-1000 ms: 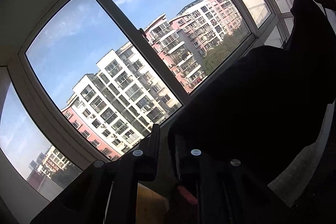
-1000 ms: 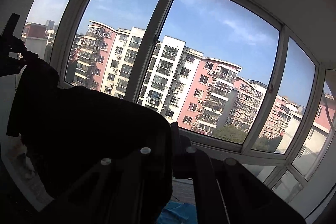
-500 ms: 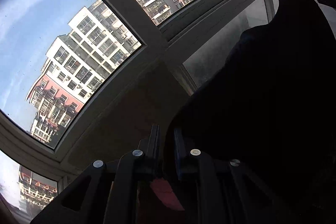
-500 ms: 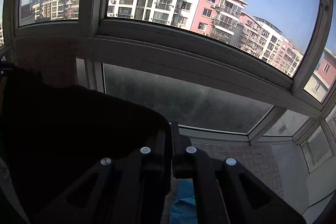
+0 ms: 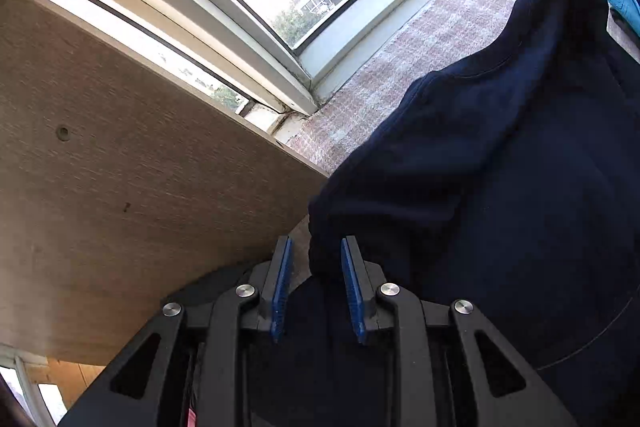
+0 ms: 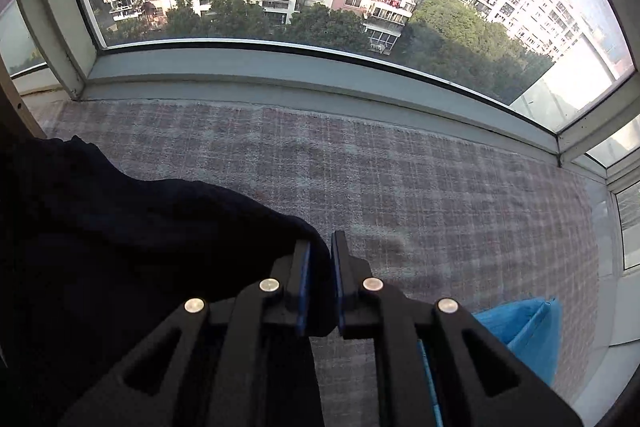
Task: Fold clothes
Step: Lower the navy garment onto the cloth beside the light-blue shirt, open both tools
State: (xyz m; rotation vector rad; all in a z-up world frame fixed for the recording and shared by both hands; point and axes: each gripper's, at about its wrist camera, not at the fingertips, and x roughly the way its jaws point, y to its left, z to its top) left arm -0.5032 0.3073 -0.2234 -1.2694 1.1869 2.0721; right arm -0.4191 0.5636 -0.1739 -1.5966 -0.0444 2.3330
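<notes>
Navy garment [image 5: 500,187] fills the right half of the left wrist view, draped over the checked mat [image 6: 400,179]; left gripper [image 5: 316,255] jaws just opening, fingers spread, cloth edge loose between them; right gripper [image 6: 320,255] jaws just opening, narrow gap, a fold of cloth between the pads.

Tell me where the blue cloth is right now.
In the right wrist view the blue cloth lies at lower right on the checked mat, beside the right gripper, opposite the dark garment.

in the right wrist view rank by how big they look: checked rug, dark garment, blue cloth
1. checked rug, largest
2. dark garment, though it sits nearer the camera, so this is unsure
3. blue cloth, smallest, partly hidden
</notes>
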